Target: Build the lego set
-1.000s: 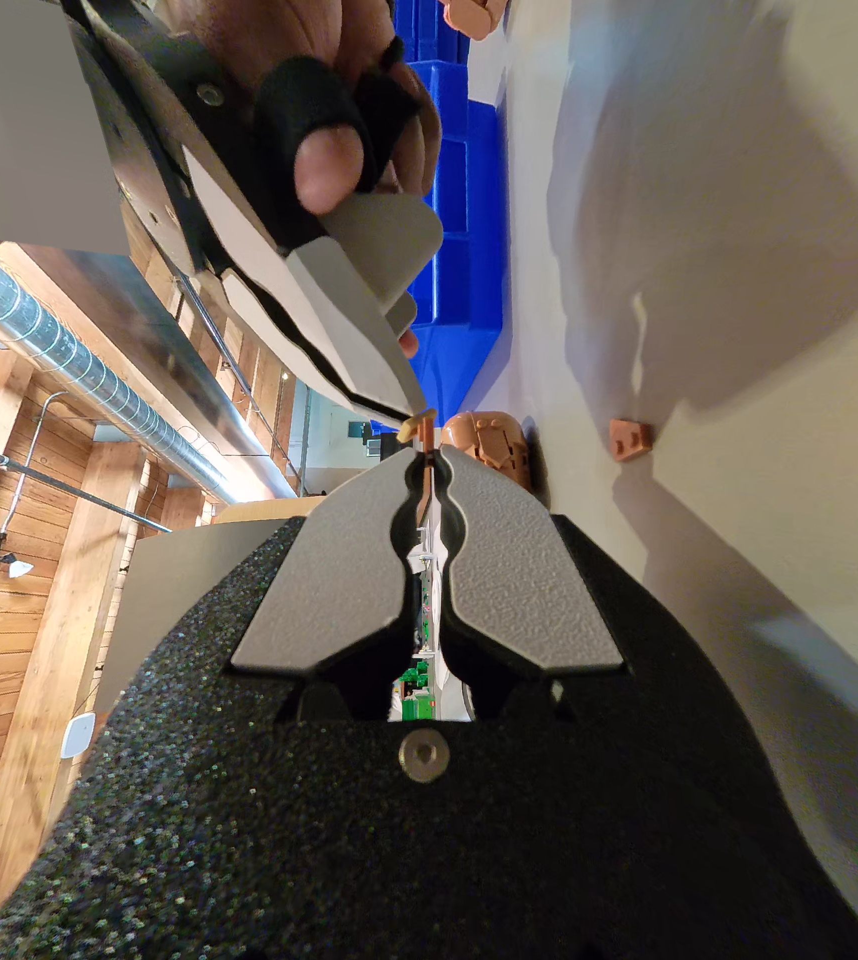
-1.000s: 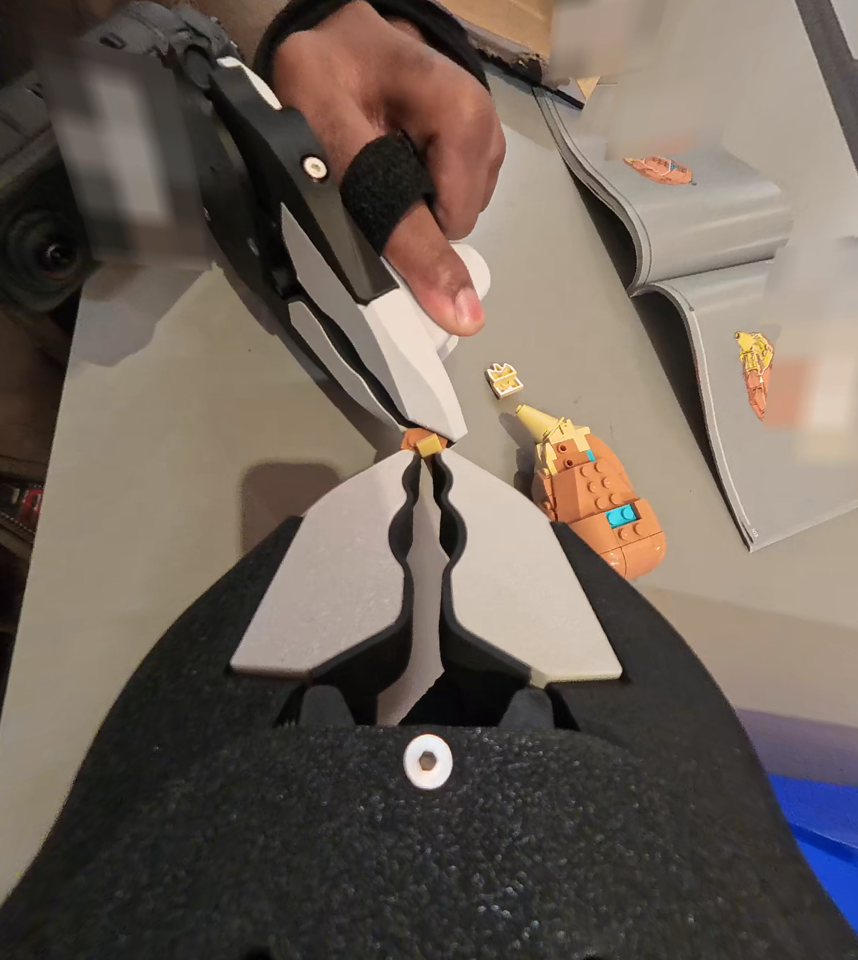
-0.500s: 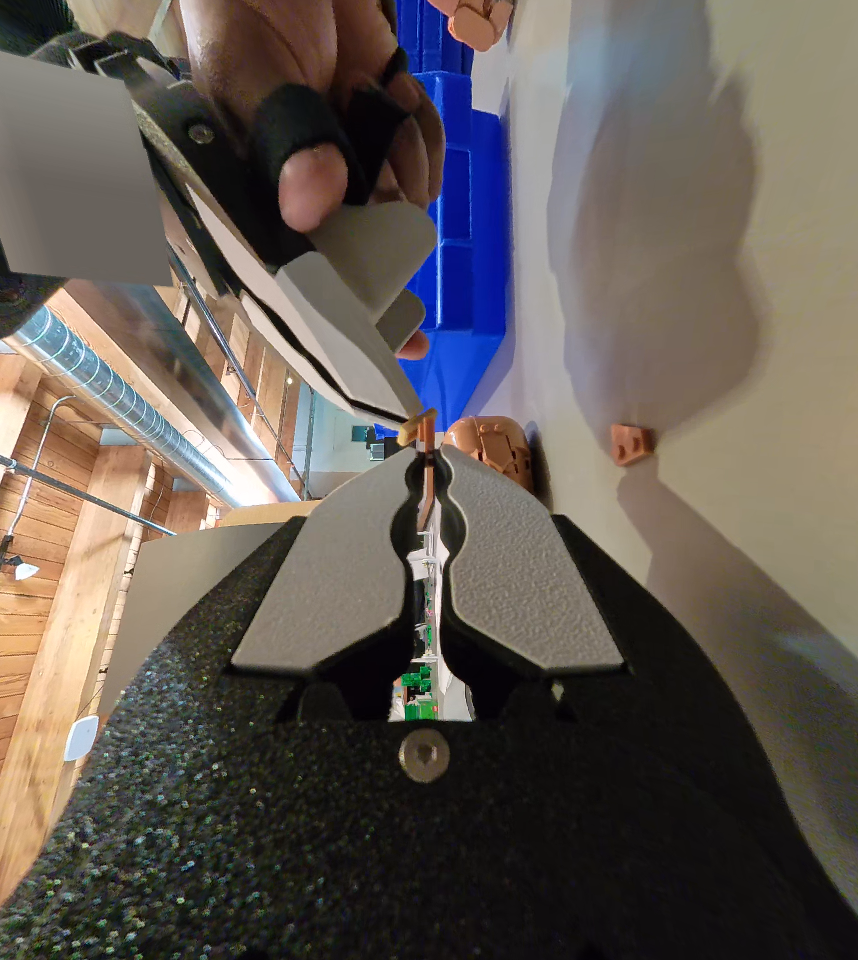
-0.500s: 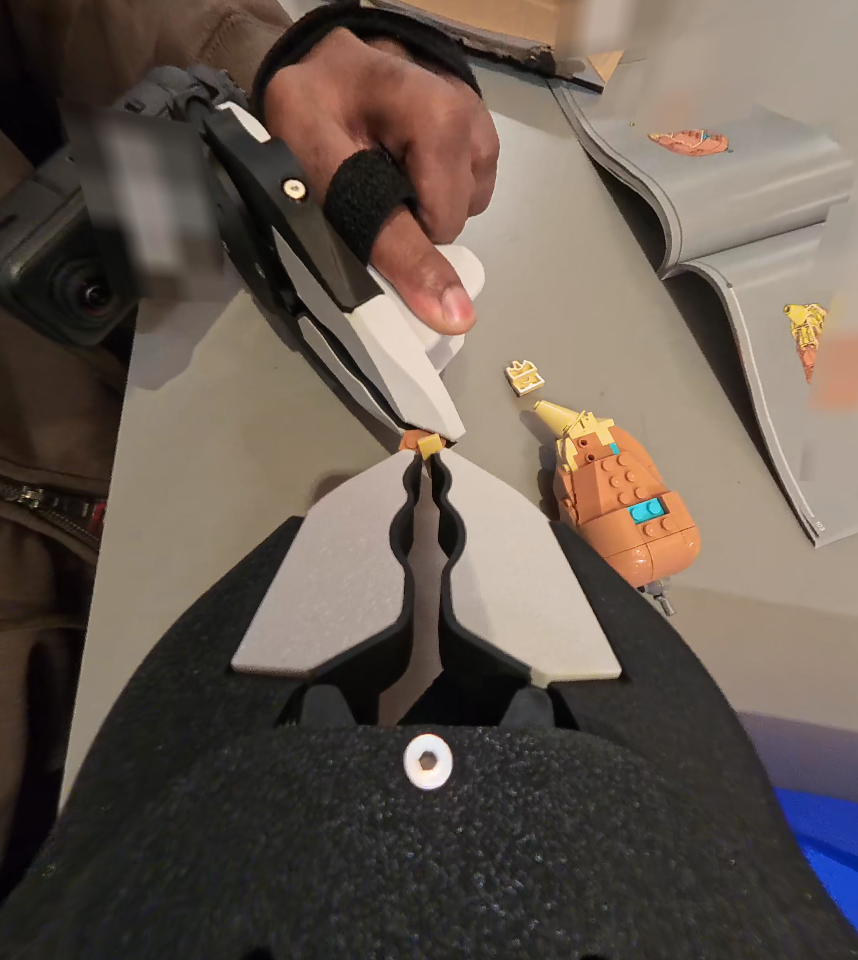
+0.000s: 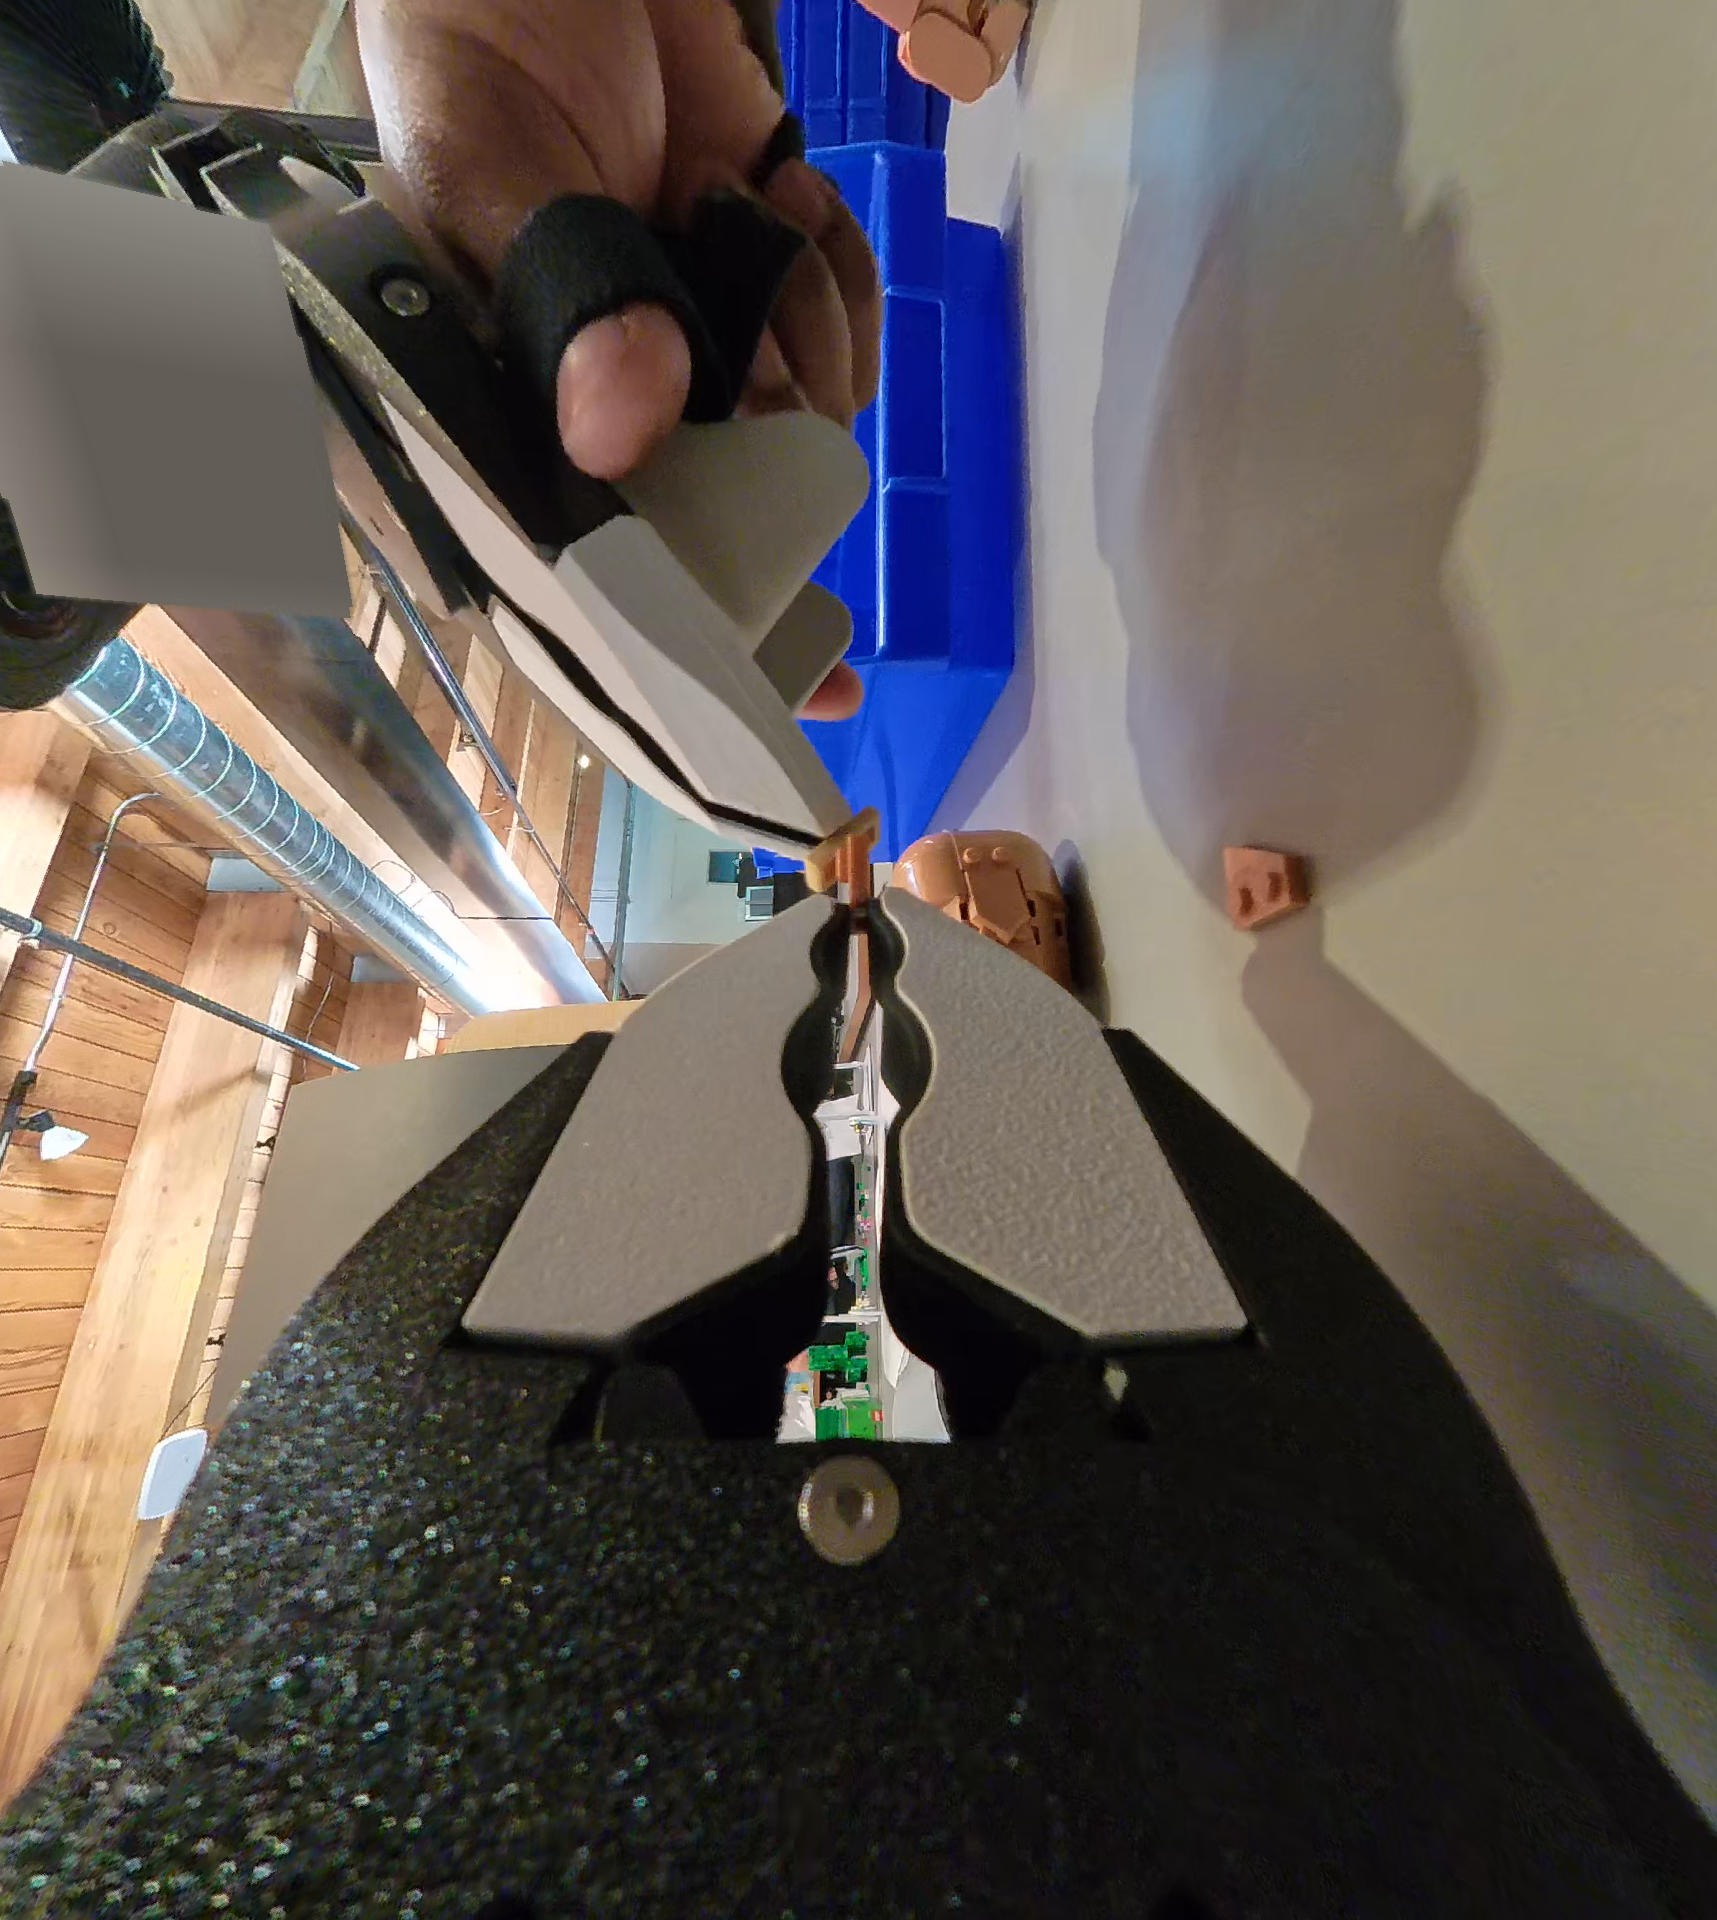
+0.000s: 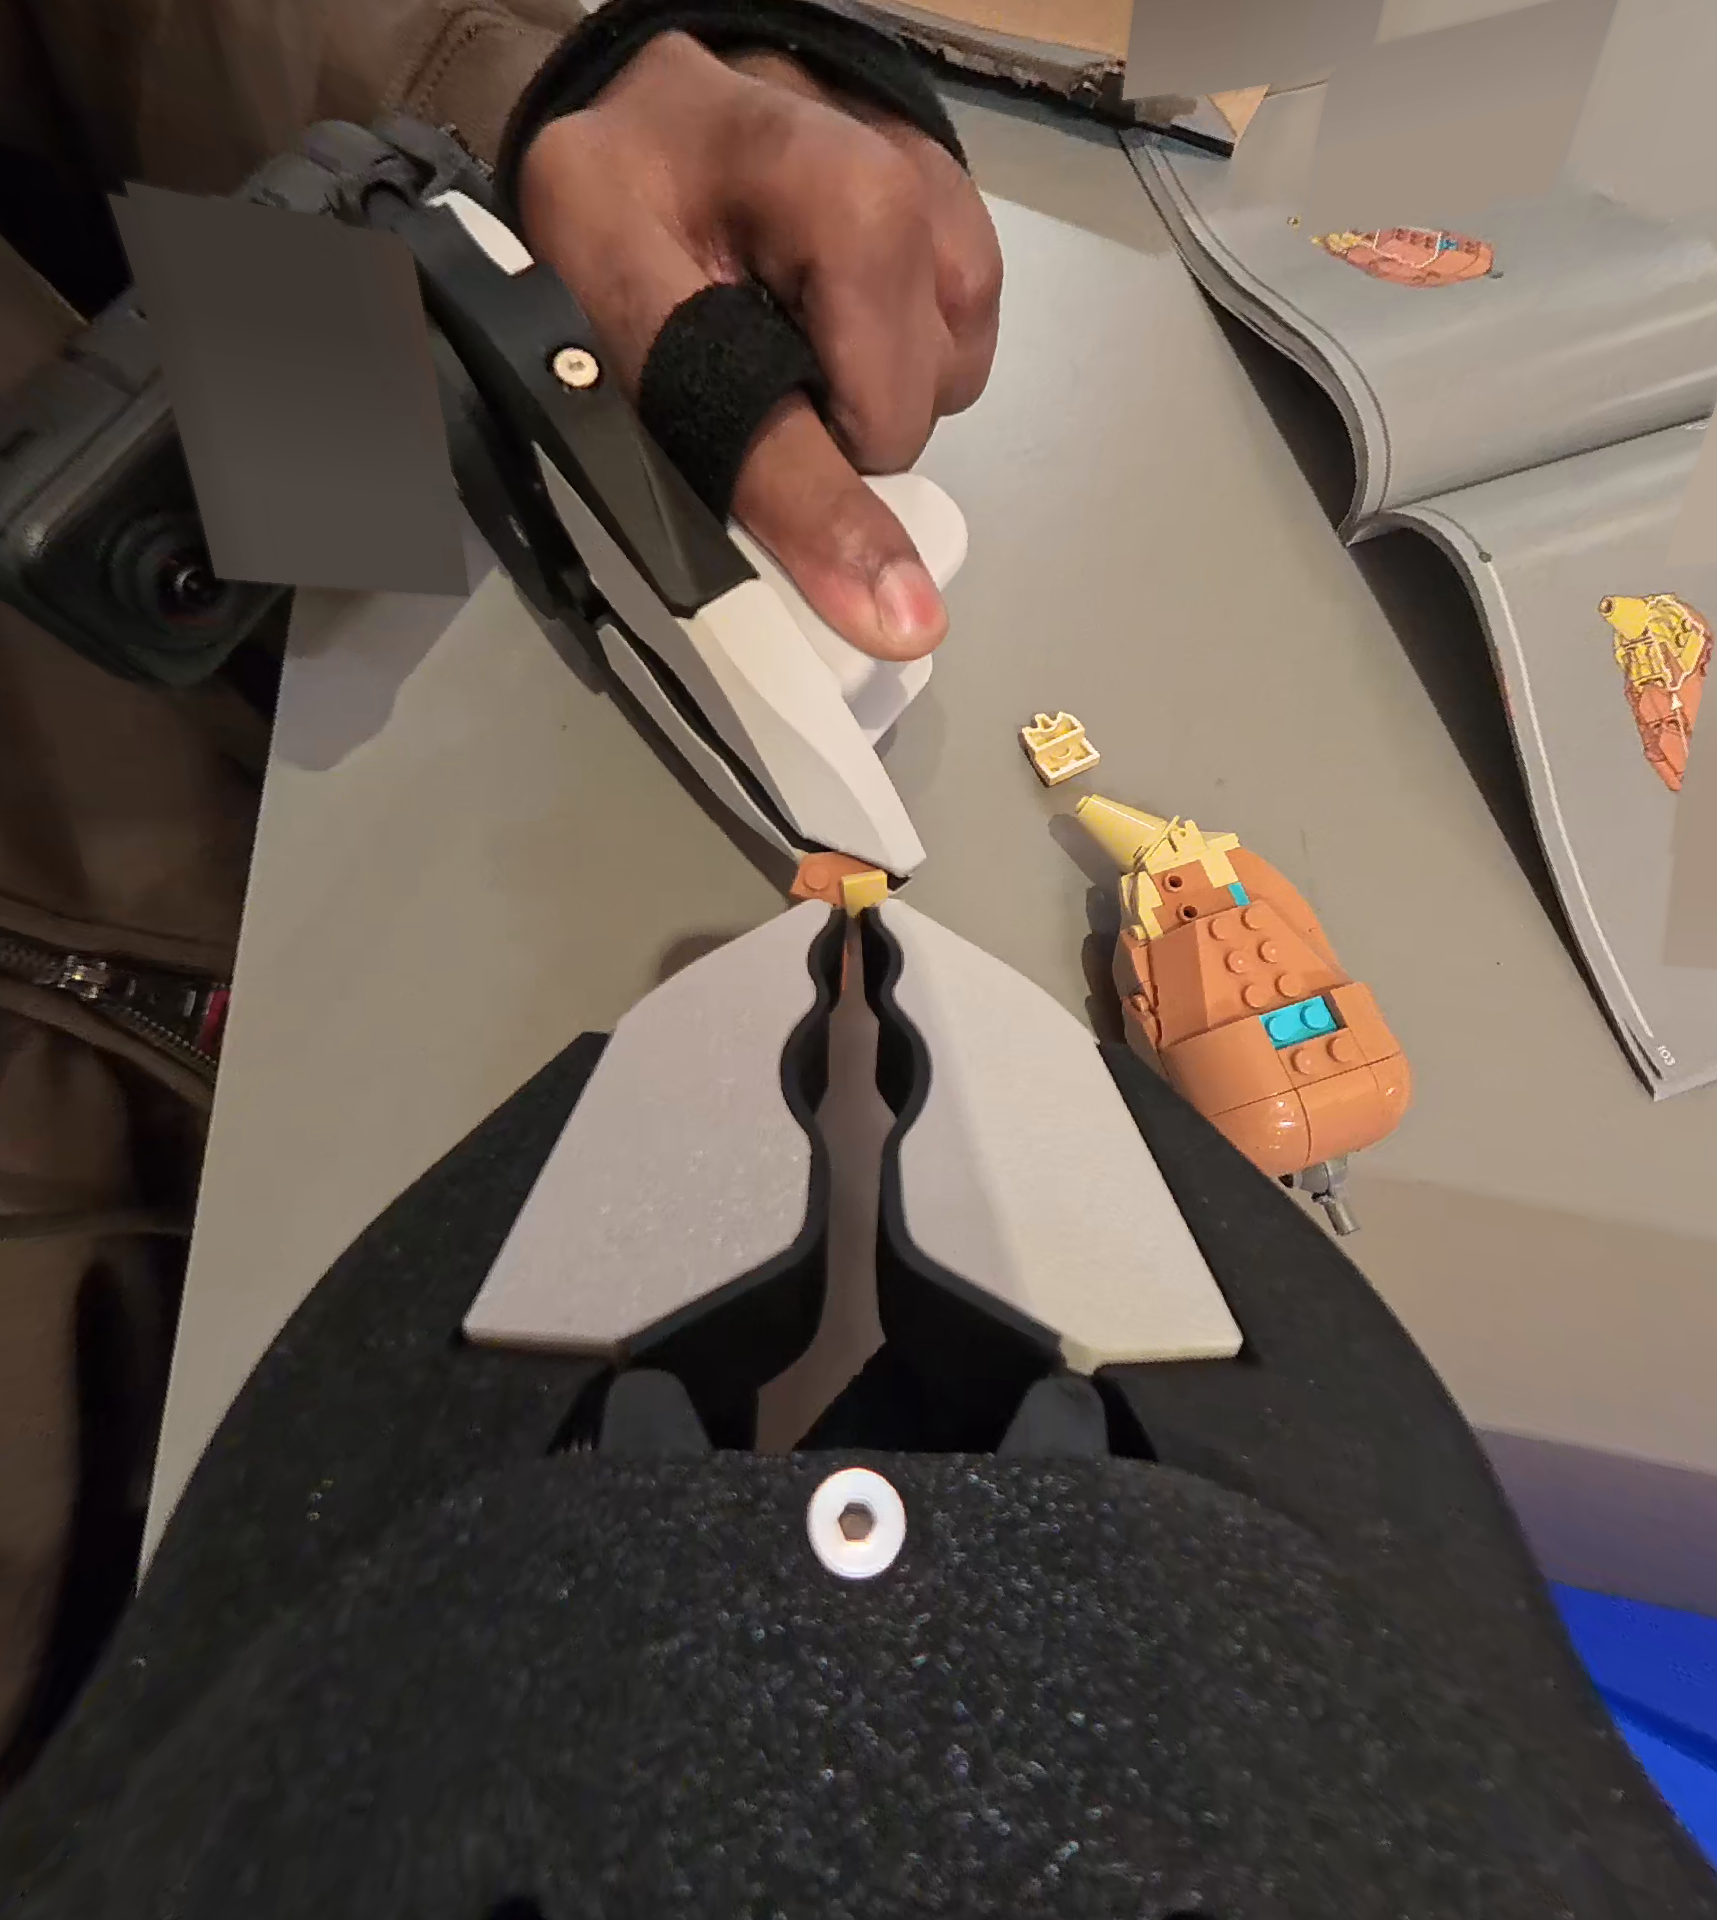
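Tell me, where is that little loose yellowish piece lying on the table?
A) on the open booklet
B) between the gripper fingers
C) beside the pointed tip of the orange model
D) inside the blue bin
C: the loose yellowish piece lies on the table just beyond the orange model's pointed tip.

The gripper fingers (image 6: 989, 1132) look matt, finely grained grey plastic on rough, speckled black housing (image 6: 833, 1714). The orange model (image 6: 1259, 1049) is glossy plastic. The counter (image 6: 480, 831) is smooth, matt grey.
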A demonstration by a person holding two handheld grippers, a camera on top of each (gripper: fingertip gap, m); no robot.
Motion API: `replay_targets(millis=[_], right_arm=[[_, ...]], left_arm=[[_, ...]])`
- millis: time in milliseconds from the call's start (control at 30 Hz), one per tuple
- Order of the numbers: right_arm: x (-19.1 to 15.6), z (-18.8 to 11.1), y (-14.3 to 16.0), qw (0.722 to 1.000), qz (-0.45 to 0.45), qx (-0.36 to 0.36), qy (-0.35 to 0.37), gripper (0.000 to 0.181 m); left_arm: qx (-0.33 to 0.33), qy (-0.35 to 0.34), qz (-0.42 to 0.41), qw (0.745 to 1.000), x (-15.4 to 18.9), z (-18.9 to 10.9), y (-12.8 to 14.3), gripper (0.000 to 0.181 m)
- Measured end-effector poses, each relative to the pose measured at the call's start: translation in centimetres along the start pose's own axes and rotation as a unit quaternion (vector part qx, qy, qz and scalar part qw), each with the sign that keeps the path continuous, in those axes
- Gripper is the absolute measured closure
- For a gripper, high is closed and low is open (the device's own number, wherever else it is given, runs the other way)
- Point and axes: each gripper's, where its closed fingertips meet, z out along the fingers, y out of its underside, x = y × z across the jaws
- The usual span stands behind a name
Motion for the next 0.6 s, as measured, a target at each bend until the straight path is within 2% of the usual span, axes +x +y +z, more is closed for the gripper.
replay_targets(millis=[267, 600], right_arm=[[0.0, 0.1, -0.1, 1.000, -0.021, -0.013, 0.011, 0.179], [-0.2, 0.6, 0.9, 0.997, -0.041, -0.068, 0.011, 0.179]], left_arm=[[-0.002, 0.002, 0.004, 1.000, 0.2, 0.0, 0.1, 0.179], [-0.001, 0.019, 0.019, 1.000, 1.0, 0.1, -0.1, 0.178]])
